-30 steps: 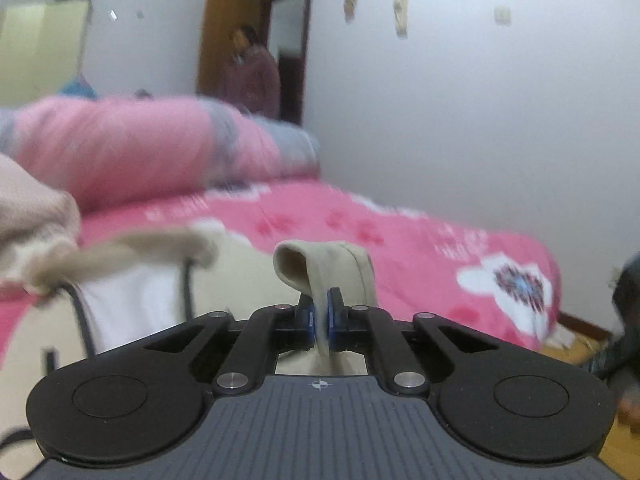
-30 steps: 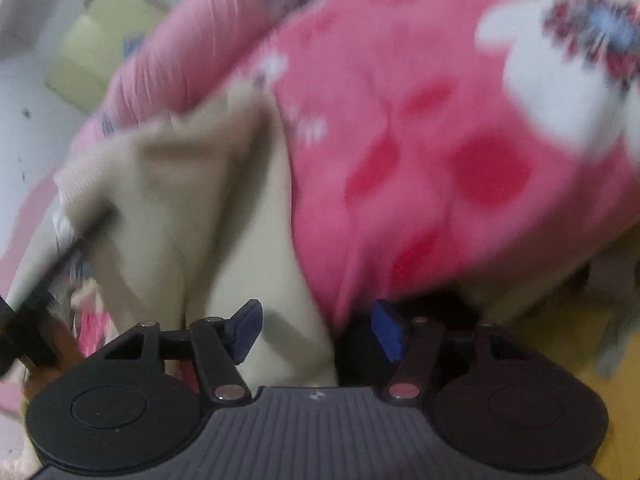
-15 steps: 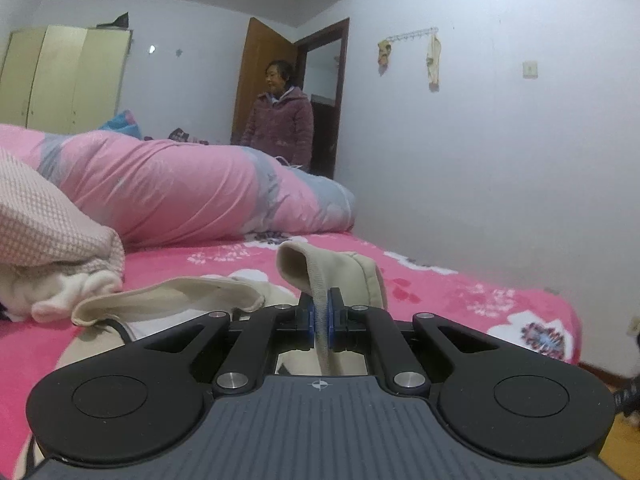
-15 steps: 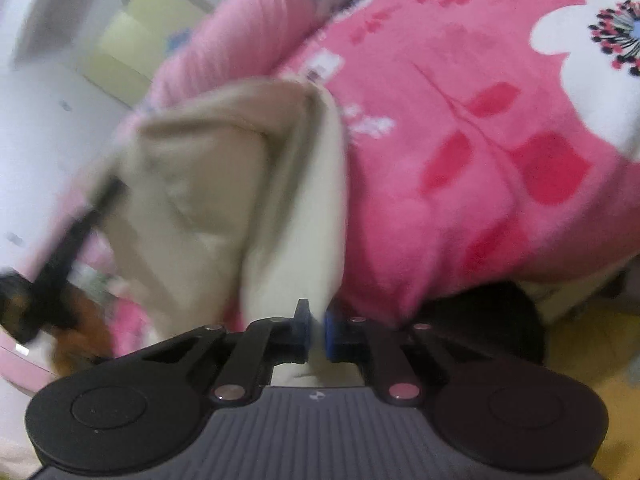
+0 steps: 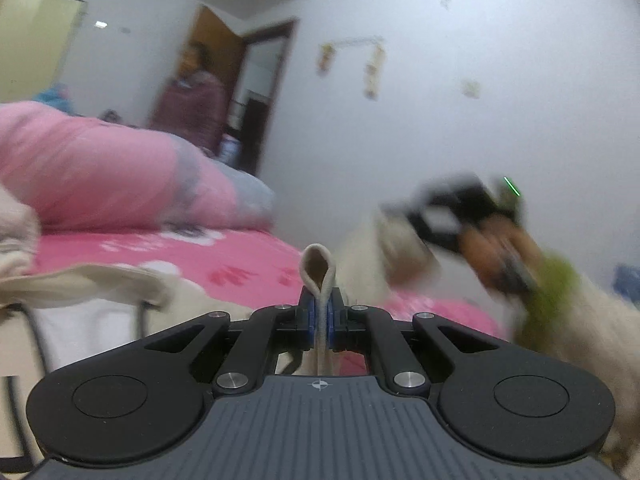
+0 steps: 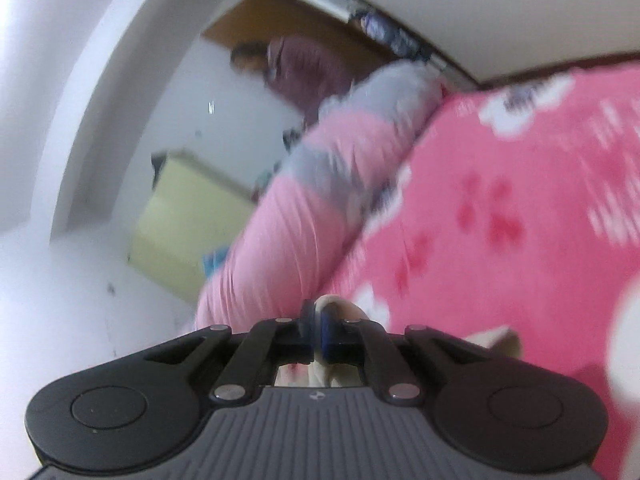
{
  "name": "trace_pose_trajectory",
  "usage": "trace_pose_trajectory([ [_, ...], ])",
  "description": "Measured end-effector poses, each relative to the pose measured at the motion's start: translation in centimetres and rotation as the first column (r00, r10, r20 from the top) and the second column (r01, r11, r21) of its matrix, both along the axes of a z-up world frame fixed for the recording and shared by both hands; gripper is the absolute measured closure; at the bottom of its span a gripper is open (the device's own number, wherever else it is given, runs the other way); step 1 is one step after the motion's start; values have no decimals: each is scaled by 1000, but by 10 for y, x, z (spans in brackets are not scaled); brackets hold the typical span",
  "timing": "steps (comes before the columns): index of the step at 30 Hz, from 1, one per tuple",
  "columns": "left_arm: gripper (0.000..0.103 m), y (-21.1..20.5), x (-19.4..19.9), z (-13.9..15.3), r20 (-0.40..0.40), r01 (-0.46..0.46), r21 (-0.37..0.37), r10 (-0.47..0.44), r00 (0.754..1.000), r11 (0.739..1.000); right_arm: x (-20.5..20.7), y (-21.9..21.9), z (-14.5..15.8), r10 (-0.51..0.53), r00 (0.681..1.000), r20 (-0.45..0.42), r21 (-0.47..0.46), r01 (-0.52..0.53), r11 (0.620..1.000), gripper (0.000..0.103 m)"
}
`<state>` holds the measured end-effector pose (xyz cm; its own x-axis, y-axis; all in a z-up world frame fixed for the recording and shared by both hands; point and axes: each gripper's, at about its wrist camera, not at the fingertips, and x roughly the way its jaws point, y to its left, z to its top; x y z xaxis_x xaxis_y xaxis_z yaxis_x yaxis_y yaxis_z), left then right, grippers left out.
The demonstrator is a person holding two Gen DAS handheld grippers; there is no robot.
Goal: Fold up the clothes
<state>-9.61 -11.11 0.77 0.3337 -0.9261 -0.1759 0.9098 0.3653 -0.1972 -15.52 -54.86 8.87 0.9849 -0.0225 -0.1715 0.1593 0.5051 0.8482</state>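
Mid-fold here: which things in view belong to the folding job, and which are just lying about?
In the job:
- beige garment
- left gripper, shut on it
- right gripper, shut on another part of it

Just lying about:
- rolled pink quilt
- pink flowered bedspread
- yellow wardrobe
- person in the doorway

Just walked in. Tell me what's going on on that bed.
A person is folding a cream garment on a bed with a pink floral blanket, a gripper in each hand. The left gripper is shut on a looped fold of the fabric. The right gripper is shut on another edge of it; the left view shows it blurred, with the cloth lifted off the bed. Another person stands by the doorway.
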Motion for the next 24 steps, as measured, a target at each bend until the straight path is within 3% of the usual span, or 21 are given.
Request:
trace_pose_trajectory([
  [4,99,-56,-3,-21,-6,131,82,-131,991,988,46,-40,51,-88,991,105,-83,97,992,100],
  [7,96,-100,2,-52,-79,211,197,-199,977,957,77,-58,58,-176,977,120,-125,191,974,98],
  [8,95,-113,4,-62,-111,236,235,-215,970,943,86,-63,49,-206,976,78,-133,215,968,97],
  [9,86,-119,6,-71,-141,248,264,-218,966,932,93,-68,35,-235,972,15,-137,235,962,86],
  [10,80,-123,7,-78,-167,259,289,-218,962,922,99,-73,17,-260,963,-75,-128,249,960,58],
  [11,70,-122,7,-80,-176,259,300,-214,961,918,102,-80,-2,-275,943,-189,-108,259,960,47],
  [12,65,-116,5,-79,-176,252,299,-207,963,920,99,-86,-22,-286,912,-296,-86,273,958,41],
  [13,62,-108,4,-76,-169,243,287,-201,965,926,92,-91,-42,-293,872,-392,-65,291,954,41],
  [15,44,-89,2,-66,-158,228,259,-191,969,939,72,-96,-79,-298,795,-529,-25,336,941,41],
  [18,34,-57,-2,-46,-133,198,211,-172,976,957,20,-73,-92,-323,802,-502,12,381,925,41],
  [22,23,-2,-9,-18,-100,135,166,-119,988,977,-19,-35,-38,-393,813,-429,-142,369,918,40],
  [24,20,21,-14,-7,-88,76,151,-63,994,986,-29,-2,-4,-398,839,-370,-250,323,913,39],
])
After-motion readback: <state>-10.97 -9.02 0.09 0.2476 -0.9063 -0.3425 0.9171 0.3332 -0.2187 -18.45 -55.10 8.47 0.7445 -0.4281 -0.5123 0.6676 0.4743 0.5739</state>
